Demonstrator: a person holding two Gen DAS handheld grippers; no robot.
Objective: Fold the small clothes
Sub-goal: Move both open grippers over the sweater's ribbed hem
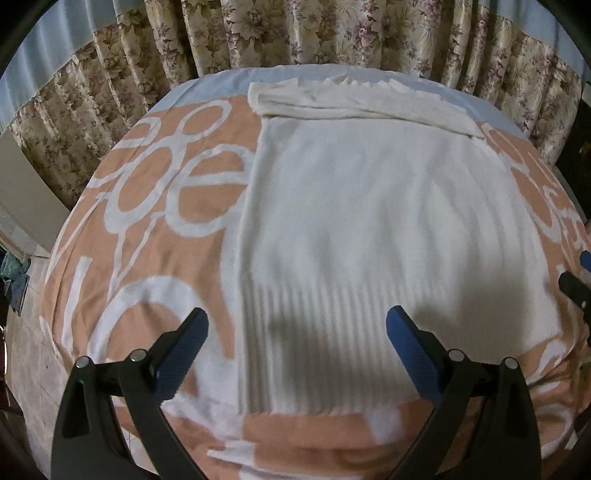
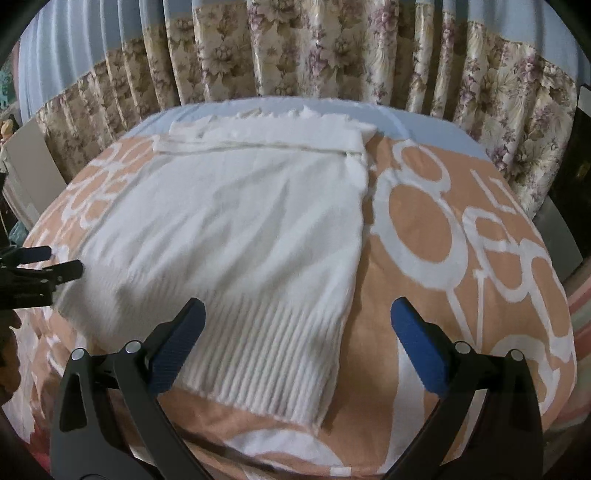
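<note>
A white knit sweater (image 1: 369, 206) lies flat on the orange-and-white blanket (image 1: 147, 229), ribbed hem toward me, its sleeves folded across the far end. My left gripper (image 1: 297, 323) hangs open just above the hem's left corner, with nothing between its blue pads. In the right wrist view the same sweater (image 2: 236, 229) fills the left and middle. My right gripper (image 2: 297, 314) is open over the hem's right corner, also holding nothing. The left gripper's fingers (image 2: 55, 264) show at the left edge there. The right gripper's fingers (image 1: 576, 288) show at the right edge of the left wrist view.
Flowered curtains (image 1: 295, 33) hang close behind the far side of the bed. A pale blue sheet (image 2: 417, 122) shows beyond the blanket. Tiled floor (image 1: 26, 332) lies off the bed's left side. A striped cloth (image 2: 580, 295) sits at the right edge.
</note>
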